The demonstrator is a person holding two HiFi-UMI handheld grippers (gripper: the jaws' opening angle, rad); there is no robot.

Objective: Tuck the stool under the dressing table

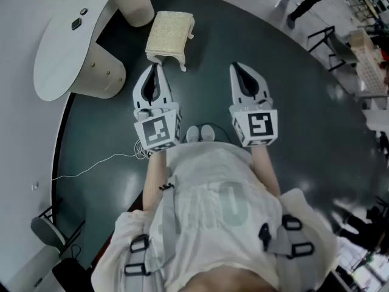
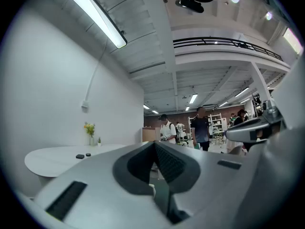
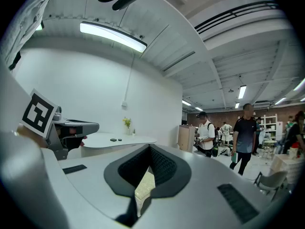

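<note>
Progress on the task is judged to be at its very start, since nothing has yet been done to the stool (image 1: 170, 38): in the head view it is seen standing upright on the dark round floor area (image 1: 292, 120), cream cushioned top uppermost. It is placed just in front of the gap between the near pedestal (image 1: 102, 73) and the far pedestal (image 1: 137, 2) of the dressing table (image 1: 61, 53), but wholly outside the white curved top, with no part of it tucked beneath. The left gripper (image 1: 153, 67) and the right gripper (image 1: 240, 67) are held level and side by side, ahead of the person's shoes (image 1: 200, 132) and short of the stool; the left one is the nearer, its tip close to the stool's near edge without contact being made. In each gripper view the jaws are shown pressed together with nothing pinched between them, and only a cream patch, taken to be the stool, is glimpsed below the right gripper's closed tips. Two small dark items (image 1: 78, 22) are seen on the table top, and a thin white cable (image 1: 91, 166) is trailed across the floor, well apart from the stool. All of the work therefore remains: the stool has to be contacted, probably pushed with the closed jaws, and slid into the gap until it is lodged under the top
</note>
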